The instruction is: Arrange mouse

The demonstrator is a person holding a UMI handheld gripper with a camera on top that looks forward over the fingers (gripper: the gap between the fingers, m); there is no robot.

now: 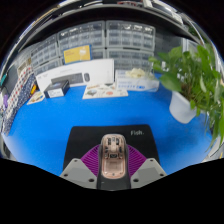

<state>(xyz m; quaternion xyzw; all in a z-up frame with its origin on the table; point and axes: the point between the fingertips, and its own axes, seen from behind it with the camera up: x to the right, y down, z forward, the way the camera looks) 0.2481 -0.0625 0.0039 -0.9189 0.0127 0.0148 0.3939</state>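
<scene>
One beige, rounded plastic mouse (114,160) sits clamped lengthwise between the tool (114,172)'s purple-padded fingers at six o'clock, both pads pressing its sides, apparently so it carries steadily above the black mat (100,137) on the blue worktop (60,118).

blue table (60,125), boxes (75,75), potted plant (190,85)

Was lit brightly and evenly from overhead. Showed only soft shadow beneath the plant (190,75) on the blue table (60,125). Bowed the shelves (100,38) strongly toward the edges. Caught a pale sheen on the mouse (113,160) pinched by the gripper (113,172).
</scene>
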